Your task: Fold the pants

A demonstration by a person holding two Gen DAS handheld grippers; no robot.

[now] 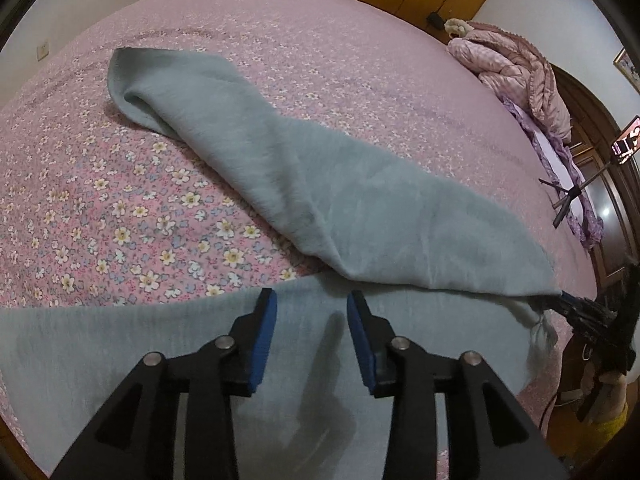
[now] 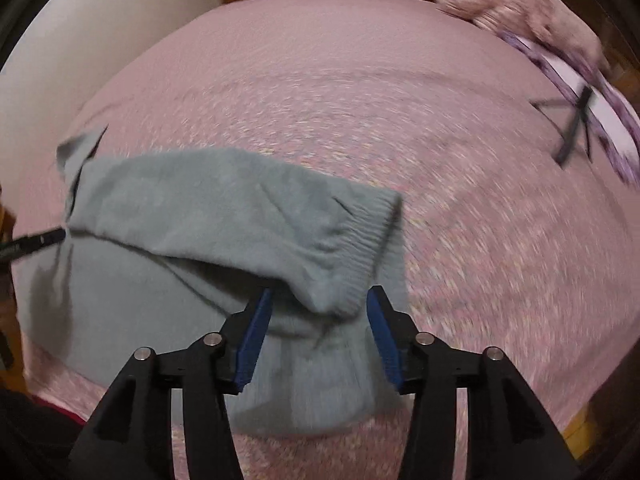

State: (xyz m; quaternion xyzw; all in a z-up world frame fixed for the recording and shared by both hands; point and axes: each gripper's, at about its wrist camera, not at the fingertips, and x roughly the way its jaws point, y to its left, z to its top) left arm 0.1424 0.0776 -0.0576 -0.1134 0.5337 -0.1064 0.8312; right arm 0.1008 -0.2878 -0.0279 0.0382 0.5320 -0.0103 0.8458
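because one leg of the grey-green pants (image 1: 320, 200) has been laid over the other on the flowered pink bedspread (image 1: 100, 200), the garment sits along the near edge of the bed as a lengthwise fold. one layer stretches flat under the grippers and the upper layer runs diagonally away toward the far left part of the bed, its open hem lying well in from the edge. that looks like the point of bringing the two ends together, so the legs stack before the next fold across the length. the left gripper (image 1: 312, 312) hovers over the flat lower layer near the bed's near edge, its blue pads partly apart with only fabric below them and nothing pinched, so it has let go. the right gripper (image 2: 320, 312) stands over the ribbed waistband end (image 2: 360, 232) of the pants, which is draped just ahead of and between its fingers; the pads are set apart on either side of the cloth and do not appear to press it, so i judge that it too has released, though blur in this view makes contact hard to rule out. a pink quilt (image 1: 516, 68) is bunched at the far right corner of the bed, and a small tripod (image 1: 568, 196) stands near the right edge, both well apart from the pants.
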